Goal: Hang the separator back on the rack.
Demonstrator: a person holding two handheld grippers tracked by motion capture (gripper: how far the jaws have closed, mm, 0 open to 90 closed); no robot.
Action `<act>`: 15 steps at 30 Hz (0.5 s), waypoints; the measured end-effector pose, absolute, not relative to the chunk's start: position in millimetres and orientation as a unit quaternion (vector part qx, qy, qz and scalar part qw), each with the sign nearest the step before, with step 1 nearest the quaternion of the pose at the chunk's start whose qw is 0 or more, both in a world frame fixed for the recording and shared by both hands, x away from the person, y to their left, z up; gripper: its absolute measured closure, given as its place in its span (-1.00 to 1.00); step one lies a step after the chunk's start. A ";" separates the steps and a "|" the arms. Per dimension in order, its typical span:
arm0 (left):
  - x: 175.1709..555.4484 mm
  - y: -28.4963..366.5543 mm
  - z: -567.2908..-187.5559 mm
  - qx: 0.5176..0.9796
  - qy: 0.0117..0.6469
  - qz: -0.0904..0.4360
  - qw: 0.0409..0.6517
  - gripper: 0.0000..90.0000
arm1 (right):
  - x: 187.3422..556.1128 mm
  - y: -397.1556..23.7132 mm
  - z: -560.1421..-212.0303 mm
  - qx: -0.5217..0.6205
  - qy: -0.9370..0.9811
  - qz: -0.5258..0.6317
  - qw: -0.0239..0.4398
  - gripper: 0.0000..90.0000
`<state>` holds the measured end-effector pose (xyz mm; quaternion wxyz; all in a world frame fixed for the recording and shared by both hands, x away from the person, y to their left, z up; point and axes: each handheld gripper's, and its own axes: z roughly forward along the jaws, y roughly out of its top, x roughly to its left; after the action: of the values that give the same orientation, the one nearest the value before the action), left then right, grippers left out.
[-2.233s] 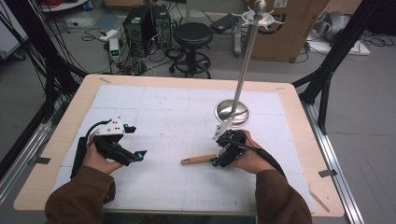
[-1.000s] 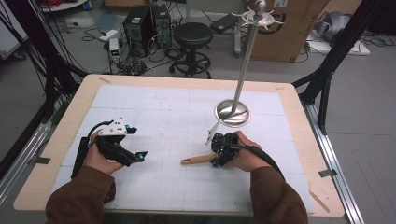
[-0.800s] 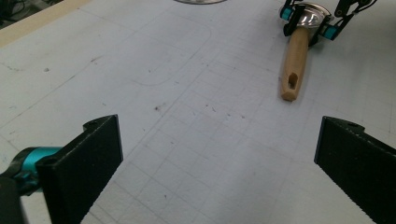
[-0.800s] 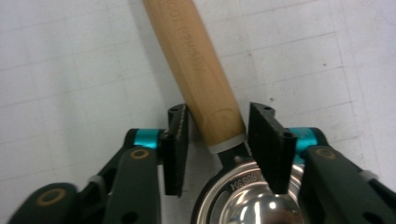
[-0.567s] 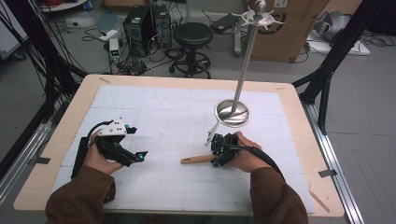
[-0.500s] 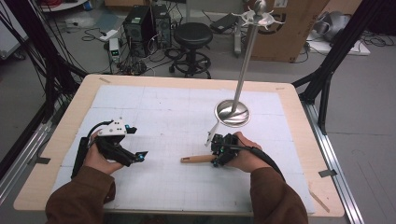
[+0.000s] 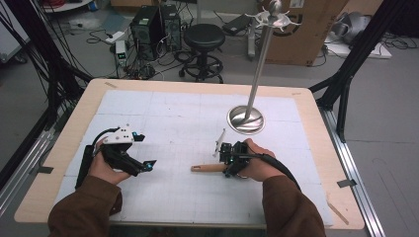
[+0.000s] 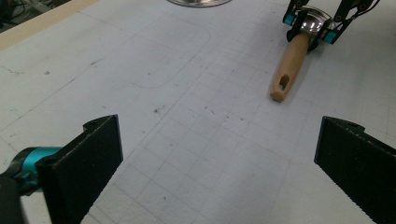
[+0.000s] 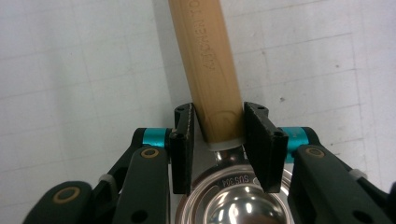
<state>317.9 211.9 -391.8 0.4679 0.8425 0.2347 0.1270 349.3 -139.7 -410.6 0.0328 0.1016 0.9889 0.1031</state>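
Two pads of right gripper (image 9: pixel 218 140) just closed onto wooden handle (image 9: pixel 205 70) of ladle (image 7: pixel 210 168), near steel bowl end. Ladle flat on surface (image 7: pixel 173 113), beside hook stand (image 7: pixel 245 119). Grasp looks set; lift probably next. Left gripper (image 8: pixel 219 154) open, idle, well apart.

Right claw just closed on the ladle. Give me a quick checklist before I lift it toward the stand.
1. Grip: right claw has just been closing; its pads press both sides of the ladle's wooden handle next to the metal bowl. Ok.
2. Balance: the hold is at the bowl end, so the long handle sticks out free and may tip. Not ok.
3. Ladle at rest: it lies flat on the table mat. Ok.
4. Hanging hole: the slot at the handle's far end is unobstructed. Ok.
5. Left claw: open, holding nothing, well apart from the ladle. Ok.
6. Stand: upright on its round base. Free hook at the top: cannot tell.
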 end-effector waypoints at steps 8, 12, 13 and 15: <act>317.7 211.3 -392.0 0.843 0.235 0.126 0.468 -0.96 | 350.4 -138.3 -410.1 0.094 0.990 0.097 0.028 0.46; 317.6 211.4 -391.5 0.843 0.233 0.127 0.468 -0.96 | 350.1 -138.3 -410.2 0.091 0.991 0.098 0.028 0.50; 317.6 211.4 -391.3 0.843 0.233 0.127 0.468 -0.96 | 350.2 -138.5 -410.0 0.093 0.991 0.097 0.025 0.51; 317.6 211.4 -391.2 0.843 0.233 0.127 0.468 -0.96 | 349.8 -138.5 -409.8 0.095 0.990 0.097 0.025 0.53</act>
<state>317.6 211.4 -391.2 0.4685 0.8428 0.2326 0.1271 349.8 -138.5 -409.8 0.0253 0.0952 0.9904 0.0971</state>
